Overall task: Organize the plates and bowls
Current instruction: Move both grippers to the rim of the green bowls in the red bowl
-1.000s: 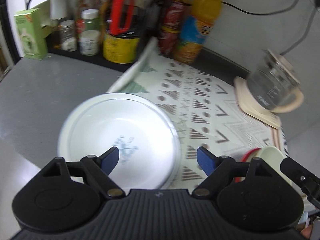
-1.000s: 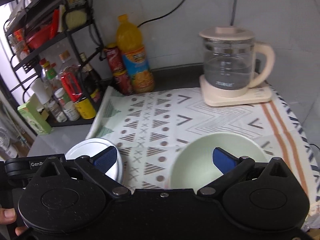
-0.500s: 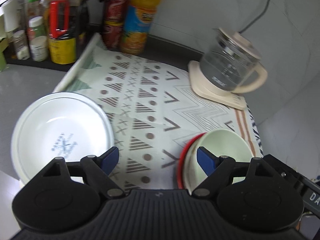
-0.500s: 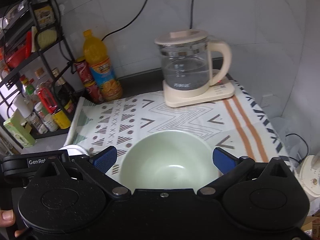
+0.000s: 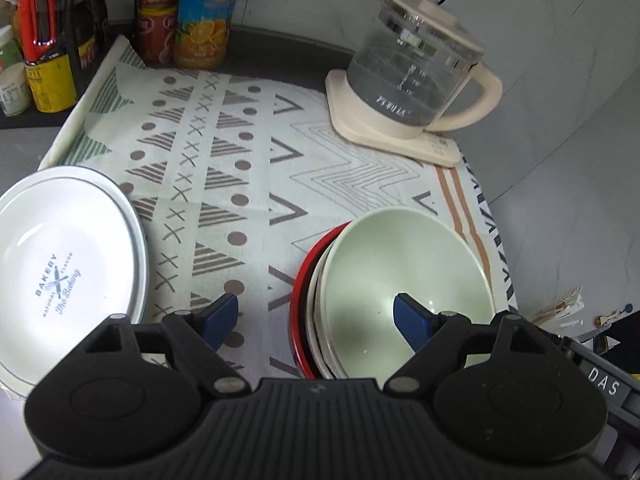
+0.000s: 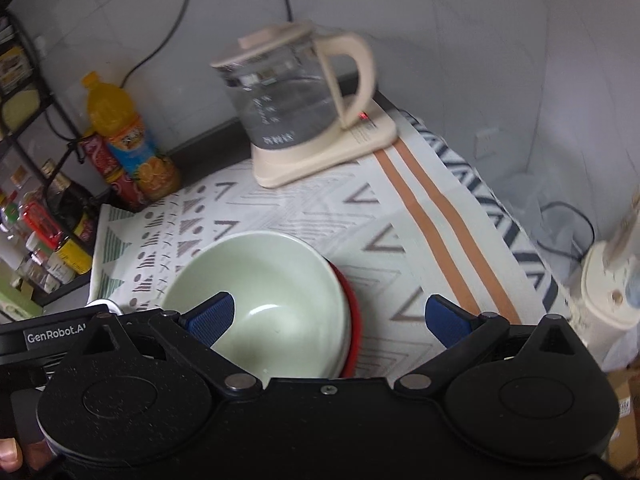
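Bowls sit stacked at the near right of the patterned cloth [image 5: 256,168] on the desk: a pale green bowl [image 5: 404,280] nested in a white one, inside a red bowl [image 5: 298,300]. The left gripper [image 5: 316,316] hangs over them with its jaws wide apart and nothing between them; one blue pad [image 5: 408,316] is over the green bowl's hollow, the other [image 5: 220,314] over bare cloth. The right gripper [image 6: 328,316] is likewise spread wide and empty, one pad over the green bowl [image 6: 260,292], the other over cloth; its body reads "GenRobot.A". A white plate [image 5: 64,264] lies at the near left, printed "BAKERY", "NATURAL FLAVOR" and "The Baking". Further back a glass kettle [image 5: 408,80] stands on its cream base. An orange juice bottle [image 5: 206,20] and red cans [image 5: 154,28] stand against the wall.
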`<act>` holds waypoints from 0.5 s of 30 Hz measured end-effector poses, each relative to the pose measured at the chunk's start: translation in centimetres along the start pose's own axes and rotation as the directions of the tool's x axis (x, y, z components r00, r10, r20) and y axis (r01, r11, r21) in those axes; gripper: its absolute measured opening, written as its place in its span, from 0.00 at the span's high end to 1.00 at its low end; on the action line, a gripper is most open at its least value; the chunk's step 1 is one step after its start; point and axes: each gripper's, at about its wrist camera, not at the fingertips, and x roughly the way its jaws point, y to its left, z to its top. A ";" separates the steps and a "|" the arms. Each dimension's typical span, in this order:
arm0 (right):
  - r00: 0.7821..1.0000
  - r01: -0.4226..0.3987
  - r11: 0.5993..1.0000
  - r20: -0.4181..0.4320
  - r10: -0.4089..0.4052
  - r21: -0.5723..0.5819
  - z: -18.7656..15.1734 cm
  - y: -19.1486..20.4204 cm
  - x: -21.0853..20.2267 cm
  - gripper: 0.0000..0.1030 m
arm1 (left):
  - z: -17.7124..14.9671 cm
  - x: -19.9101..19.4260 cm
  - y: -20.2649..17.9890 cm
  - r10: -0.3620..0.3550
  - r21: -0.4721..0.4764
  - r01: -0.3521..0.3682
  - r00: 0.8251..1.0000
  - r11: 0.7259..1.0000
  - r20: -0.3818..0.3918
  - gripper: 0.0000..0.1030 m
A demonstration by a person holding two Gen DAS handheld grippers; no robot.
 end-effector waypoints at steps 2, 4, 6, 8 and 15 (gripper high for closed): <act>1.000 0.001 1.000 -0.020 -0.001 0.013 -0.2 -0.3 0.6 0.02 | 0.0 0.5 0.0 -0.001 0.012 0.001 1.000 1.000 -0.005 0.19; 0.999 -0.003 1.000 -0.038 0.004 0.026 -0.4 -0.6 1.1 0.05 | 0.0 1.1 -0.1 -0.001 0.022 0.001 1.000 1.000 -0.021 0.20; 0.998 -0.003 0.999 -0.058 0.006 0.042 -0.6 -0.8 1.6 0.08 | 0.0 1.8 0.0 0.000 0.016 0.001 0.999 1.000 -0.037 0.21; 0.997 -0.002 0.999 -0.078 0.006 0.054 -0.8 -1.0 2.2 0.12 | 0.1 2.4 0.3 -0.003 0.004 0.003 0.998 1.000 -0.057 0.22; 0.988 -0.022 0.994 -0.147 0.037 0.103 -1.6 -1.4 4.0 0.34 | -0.1 4.1 1.0 -0.029 -0.013 0.028 0.994 1.000 -0.106 0.44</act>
